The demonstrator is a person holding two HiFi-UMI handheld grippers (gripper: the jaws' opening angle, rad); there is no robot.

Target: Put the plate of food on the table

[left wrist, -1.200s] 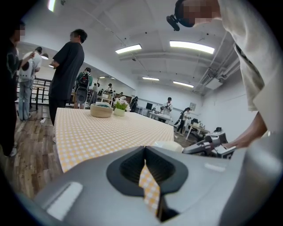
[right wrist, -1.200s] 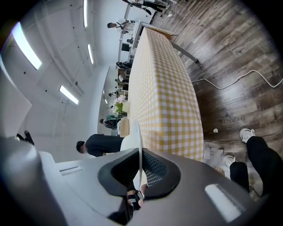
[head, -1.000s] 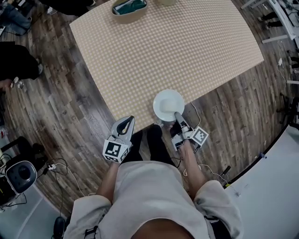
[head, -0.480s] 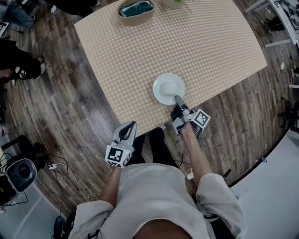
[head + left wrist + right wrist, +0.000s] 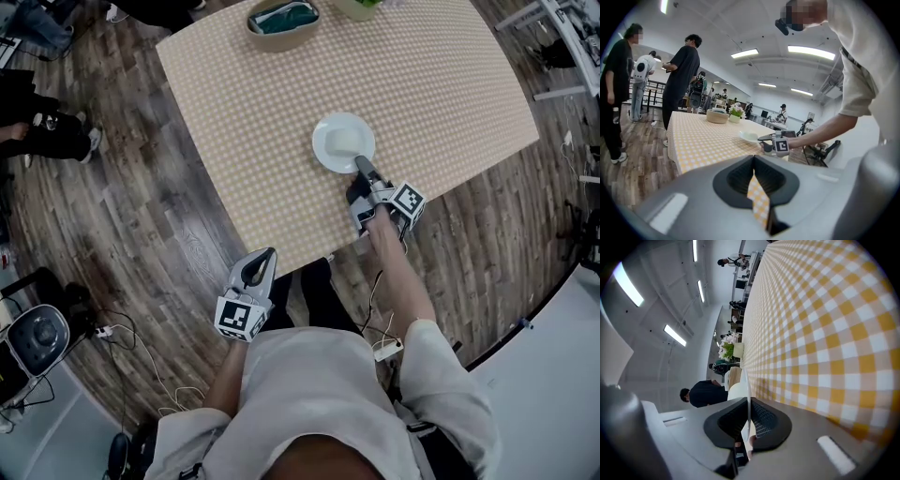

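White round plate (image 5: pixel 343 142) sits level over the near right part of the table (image 5: pixel 281 103), and a pale mound of food (image 5: pixel 346 140) lies at its middle. The right gripper (image 5: pixel 359 165) pinches its near rim. The table wears a yellow-and-white checked cloth. Whether the plate touches the cloth, hard to call.

The checked table (image 5: pixel 262 122) carries a basket (image 5: pixel 282 21) and a potted plant (image 5: pixel 735 115) at its far edge.
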